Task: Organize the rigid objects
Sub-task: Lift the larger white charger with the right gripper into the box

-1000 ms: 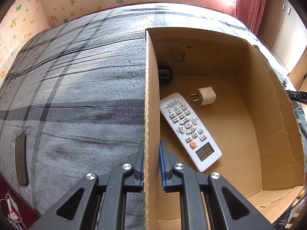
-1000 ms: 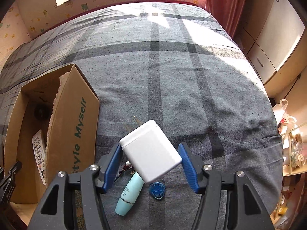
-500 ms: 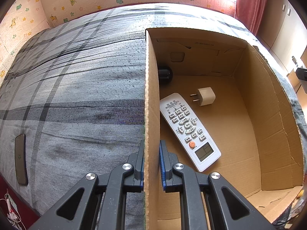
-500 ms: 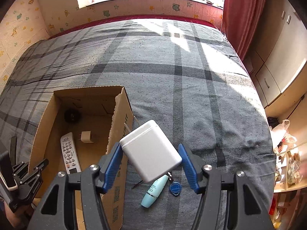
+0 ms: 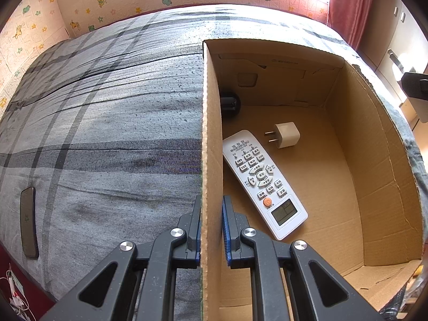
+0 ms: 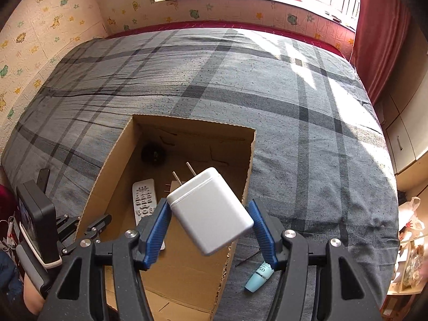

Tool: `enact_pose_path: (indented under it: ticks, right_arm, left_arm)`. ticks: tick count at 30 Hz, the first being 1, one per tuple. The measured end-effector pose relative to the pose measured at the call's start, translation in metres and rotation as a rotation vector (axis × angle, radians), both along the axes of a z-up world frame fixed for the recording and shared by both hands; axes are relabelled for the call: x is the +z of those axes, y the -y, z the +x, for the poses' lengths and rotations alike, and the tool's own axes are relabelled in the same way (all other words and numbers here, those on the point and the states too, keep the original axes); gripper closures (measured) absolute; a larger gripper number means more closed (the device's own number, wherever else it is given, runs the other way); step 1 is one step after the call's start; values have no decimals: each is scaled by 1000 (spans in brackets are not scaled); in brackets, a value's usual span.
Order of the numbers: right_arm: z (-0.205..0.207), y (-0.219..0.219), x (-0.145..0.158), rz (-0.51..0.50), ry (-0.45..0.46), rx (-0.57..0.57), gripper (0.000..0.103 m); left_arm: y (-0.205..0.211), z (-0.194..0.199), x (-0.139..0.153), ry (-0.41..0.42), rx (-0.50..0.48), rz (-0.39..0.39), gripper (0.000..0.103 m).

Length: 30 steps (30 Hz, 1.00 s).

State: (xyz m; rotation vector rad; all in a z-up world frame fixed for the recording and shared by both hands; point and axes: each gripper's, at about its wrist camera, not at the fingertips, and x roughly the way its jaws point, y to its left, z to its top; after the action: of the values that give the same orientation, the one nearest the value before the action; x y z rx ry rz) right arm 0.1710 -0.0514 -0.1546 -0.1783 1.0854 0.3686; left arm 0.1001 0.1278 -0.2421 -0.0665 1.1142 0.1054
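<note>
White charger block (image 6: 210,210) sits clamped between my right gripper (image 6: 210,230) pads, tilted, two prongs pointing up and away toward the far wall of the box. It hangs in the air over the cardboard box (image 6: 187,267), above the box's right wall and near-right part of the opening, not touching the cardboard as far as I can tell. My left gripper (image 5: 211,230) is closed on the box's left wall (image 5: 211,133), one blue pad on the outside face, one on the inside, wall edge running straight up between them. Inside the box on the floor: white remote (image 5: 263,183) lying flat, buttons up, angled, its top end close to the left wall; small white plug adapter (image 5: 286,134) just beyond the remote's top end, prongs pointing left, apart from the remote; a dark round object (image 5: 230,101) in the far left corner, half hidden by the wall, can't identify it. Box sits on a grey plaid bedspread (image 6: 307,133). On the bedspread right of the box, partly behind my right finger: light blue tube (image 6: 258,276), lying on its side. Left of the box near the bed edge: a dark flat phone-like slab (image 5: 28,222), well apart from the box.
</note>
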Motion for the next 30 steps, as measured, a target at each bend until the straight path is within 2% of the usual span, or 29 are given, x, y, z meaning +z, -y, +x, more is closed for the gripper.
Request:
enact_pose_path:
  ticks: [15, 30]
  right_arm:
    - [5, -56, -56, -29, -98, 75, 39]
    - [19, -75, -111, -91, -212, 72, 39]
  left_arm:
    - [0, -2, 0, 6, -3, -6, 90]
    - [-1, -1, 0, 6, -1, -12, 90]
